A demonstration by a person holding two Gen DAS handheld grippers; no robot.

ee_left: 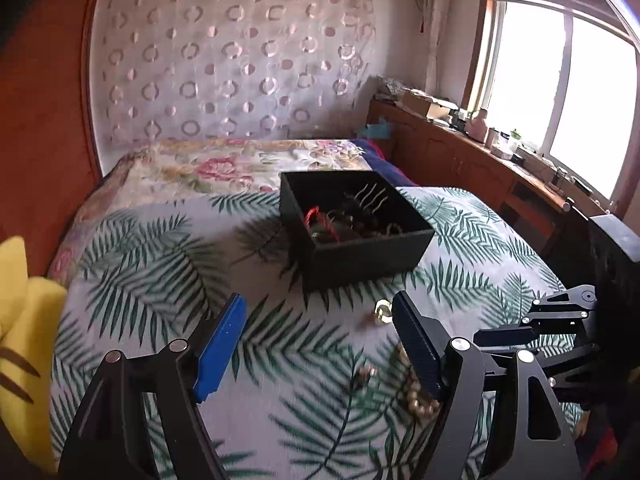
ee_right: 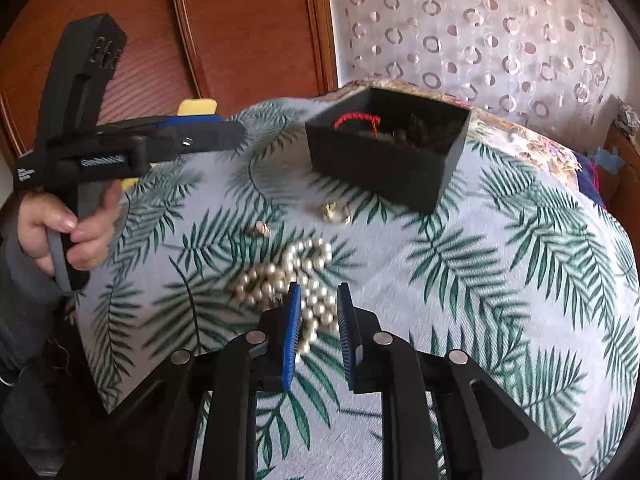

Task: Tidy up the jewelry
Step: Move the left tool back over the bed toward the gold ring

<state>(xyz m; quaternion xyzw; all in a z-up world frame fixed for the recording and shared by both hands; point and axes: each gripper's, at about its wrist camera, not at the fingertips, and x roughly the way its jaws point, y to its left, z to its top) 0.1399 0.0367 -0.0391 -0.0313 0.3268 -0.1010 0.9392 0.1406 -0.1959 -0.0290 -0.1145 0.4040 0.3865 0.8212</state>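
Note:
A black open box [ee_left: 372,248] [ee_right: 384,160] sits on the leaf-print bedspread and holds a red cord bracelet [ee_right: 356,120] and dark jewelry. A pearl necklace [ee_right: 288,276] [ee_left: 418,396] lies heaped on the spread in front of it. A gold ring [ee_right: 336,212] [ee_left: 383,312] and a small earring [ee_right: 262,229] [ee_left: 366,374] lie between pearls and box. My right gripper [ee_right: 318,300] is partly open, its fingers straddling the near end of the pearls. My left gripper [ee_left: 318,312] is wide open and empty above the spread, left of the pearls.
A yellow cushion [ee_left: 24,320] lies at the bed's left edge. A wooden wardrobe [ee_right: 200,28] stands behind the bed. A wooden sideboard [ee_left: 480,160] with clutter runs under the window on the right. A floral quilt [ee_left: 224,168] covers the far bed.

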